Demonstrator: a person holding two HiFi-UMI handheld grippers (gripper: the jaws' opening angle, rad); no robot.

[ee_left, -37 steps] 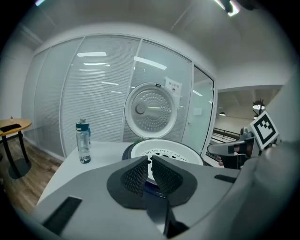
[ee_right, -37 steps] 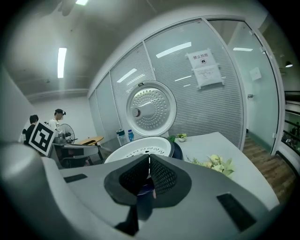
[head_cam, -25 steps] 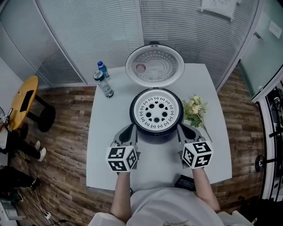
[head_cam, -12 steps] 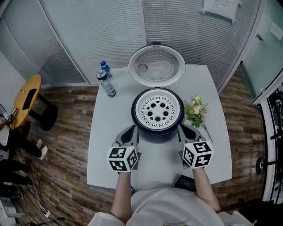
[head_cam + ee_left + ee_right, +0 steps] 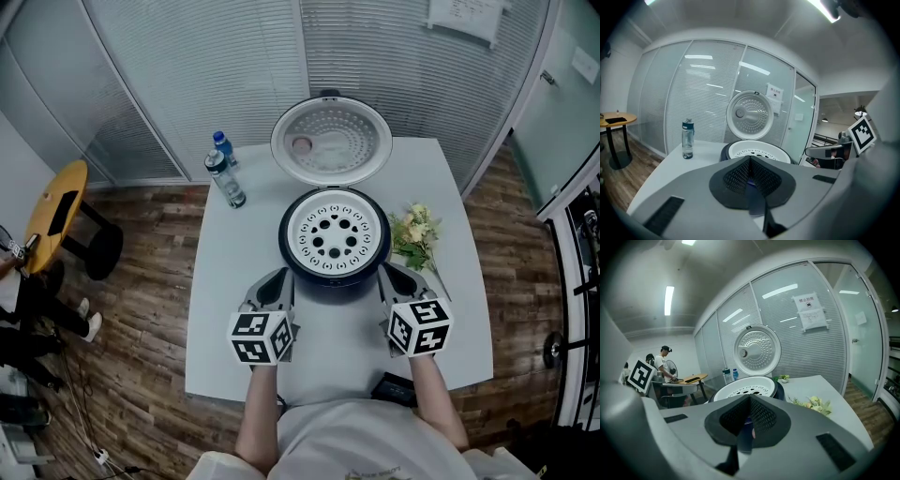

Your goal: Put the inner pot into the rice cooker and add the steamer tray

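near the front of the table (image 5: 225, 319), i am holding left gripper (image 5: 273, 284) and right gripper (image 5: 397, 280) pressed together, empty, facing the rice cooker (image 5: 285, 251) with the steamer tray (image 5: 354, 217) sitting inside, so probably only closing the lid (image 5: 330, 141) remains.

an office: blind-lined glass partition walls (image 5: 187, 84), a posted notice (image 5: 464, 17), a white table (image 5: 225, 309).

We record a white steamer tray (image 5: 335, 235) with round holes, a dark blue rice cooker (image 5: 333, 280), a pale grey table (image 5: 225, 309), yellow-green flowers (image 5: 411, 234) and a blue-capped water bottle (image 5: 221, 148).
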